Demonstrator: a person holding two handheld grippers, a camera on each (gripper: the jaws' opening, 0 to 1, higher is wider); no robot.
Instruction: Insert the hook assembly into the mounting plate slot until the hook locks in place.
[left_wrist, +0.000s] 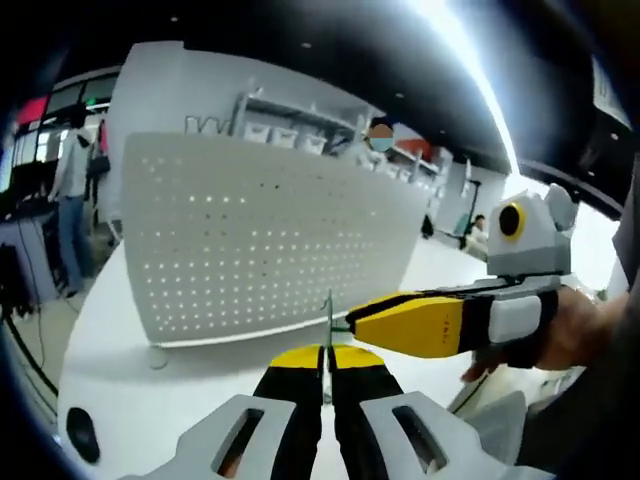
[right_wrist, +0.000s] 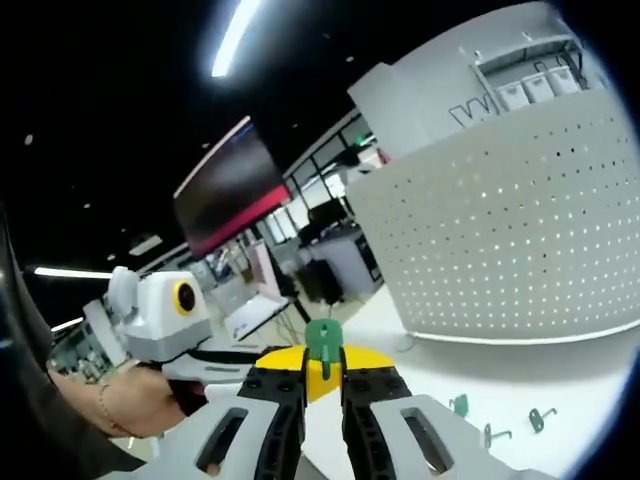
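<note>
Two grippers meet on one small green hook (right_wrist: 323, 342), clenched between the right gripper (right_wrist: 322, 385) fingers and, seen edge-on, the left gripper (left_wrist: 326, 368) fingers, near the pegboard (left_wrist: 270, 240): light, stiff, probably slippery, best pinched by its flat tab.

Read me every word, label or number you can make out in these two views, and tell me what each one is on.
"W": first letter of large lettering on the white wall behind the pegboard; the board's top edge hides the rest.
Small dark marks on the yellow jaw of the right gripper: too small to read.
Green piece between the right gripper's jaws: no text visible.
</note>
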